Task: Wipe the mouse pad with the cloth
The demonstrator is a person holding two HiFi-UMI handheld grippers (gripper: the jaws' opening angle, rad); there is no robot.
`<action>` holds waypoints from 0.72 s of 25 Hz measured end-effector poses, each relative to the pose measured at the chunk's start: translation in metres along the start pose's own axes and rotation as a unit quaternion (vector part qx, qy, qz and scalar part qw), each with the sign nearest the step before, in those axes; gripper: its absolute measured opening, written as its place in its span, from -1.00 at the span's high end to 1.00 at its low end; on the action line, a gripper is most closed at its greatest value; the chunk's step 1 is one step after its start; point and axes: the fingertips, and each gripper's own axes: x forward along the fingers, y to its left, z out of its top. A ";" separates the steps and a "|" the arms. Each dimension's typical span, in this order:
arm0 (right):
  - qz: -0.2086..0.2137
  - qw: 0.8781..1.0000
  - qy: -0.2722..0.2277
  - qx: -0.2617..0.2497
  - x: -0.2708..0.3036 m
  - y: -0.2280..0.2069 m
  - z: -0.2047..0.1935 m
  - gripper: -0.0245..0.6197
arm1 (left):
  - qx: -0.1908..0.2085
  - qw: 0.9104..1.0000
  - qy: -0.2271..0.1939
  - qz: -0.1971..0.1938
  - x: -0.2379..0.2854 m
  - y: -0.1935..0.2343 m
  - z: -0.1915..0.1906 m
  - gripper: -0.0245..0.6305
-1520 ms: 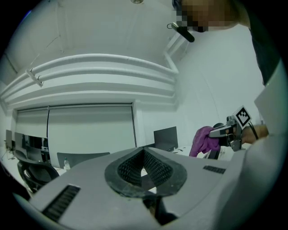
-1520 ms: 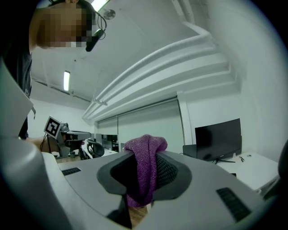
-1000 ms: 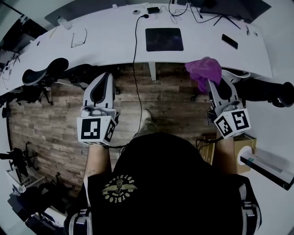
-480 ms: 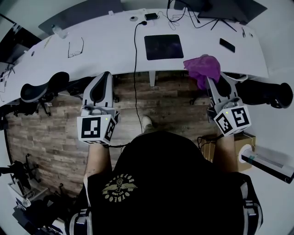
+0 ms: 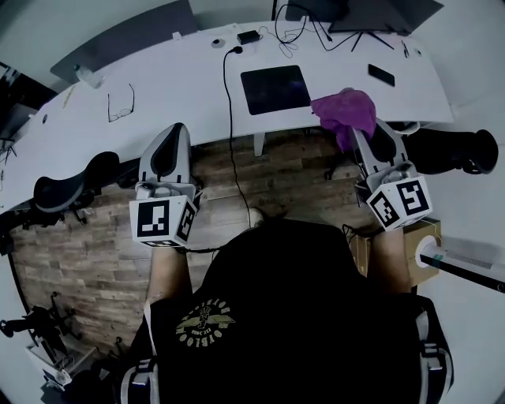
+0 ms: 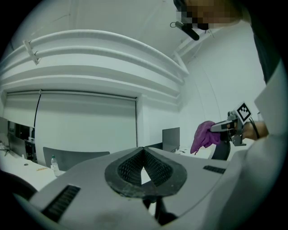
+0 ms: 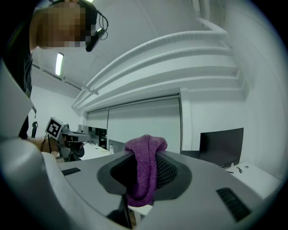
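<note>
A dark mouse pad (image 5: 274, 88) lies flat on the white desk (image 5: 173, 95), near its front edge. My right gripper (image 5: 359, 130) is shut on a purple cloth (image 5: 346, 114), which bunches over its tip just right of the pad, at the desk's front edge. In the right gripper view the cloth (image 7: 145, 173) hangs pinched between the jaws. My left gripper (image 5: 174, 136) hovers over the wooden floor short of the desk, left of the pad; its jaws meet at the tip with nothing between them (image 6: 143, 150). The left gripper view also shows the cloth (image 6: 203, 135) held out at the right.
A black cable (image 5: 230, 118) runs down the desk and over its front edge, left of the pad. Glasses (image 5: 120, 103), a bottle (image 5: 87, 76), a phone (image 5: 382, 75) and a monitor stand (image 5: 359, 24) also sit on the desk. Dark chairs (image 5: 67, 189) flank me; a cardboard box (image 5: 418, 256) stands at my right.
Both grippers have moved up towards the desk. The cloth in the right gripper now reaches the desk's front edge beside the pad.
</note>
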 end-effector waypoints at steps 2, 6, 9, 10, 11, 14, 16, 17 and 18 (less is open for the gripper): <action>-0.006 1.000 0.001 -0.001 0.001 -0.005 0.000 0.65 | -0.001 1.000 0.002 -0.003 0.007 0.001 -0.002 0.92; -0.012 1.000 0.002 0.003 0.007 -0.014 -0.002 0.65 | 0.002 1.000 0.002 -0.008 0.015 -0.002 -0.002 0.92; -0.005 1.000 0.003 0.005 0.017 -0.015 -0.005 0.65 | 0.003 1.000 0.003 -0.001 0.019 0.005 -0.003 0.92; -0.001 1.000 0.004 0.005 0.021 -0.014 -0.005 0.65 | 0.001 1.000 0.005 0.003 0.020 0.008 -0.004 0.92; 0.003 1.000 0.004 0.005 0.025 -0.013 -0.005 0.65 | 0.000 1.000 0.007 0.007 0.021 0.011 -0.005 0.92; 0.011 1.000 0.005 0.002 0.035 -0.018 -0.005 0.65 | 0.002 1.000 0.012 0.015 0.027 0.014 -0.007 0.92; 0.013 1.000 0.005 0.003 0.040 -0.025 -0.005 0.65 | 0.001 1.000 0.012 0.017 0.033 0.013 -0.007 0.92; 0.013 1.000 0.005 0.003 0.043 -0.029 -0.005 0.65 | 0.001 1.000 0.012 0.018 0.037 0.013 -0.007 0.92; 0.013 1.000 0.004 0.004 0.047 -0.033 -0.005 0.65 | 0.002 1.000 0.012 0.019 0.041 0.013 -0.007 0.92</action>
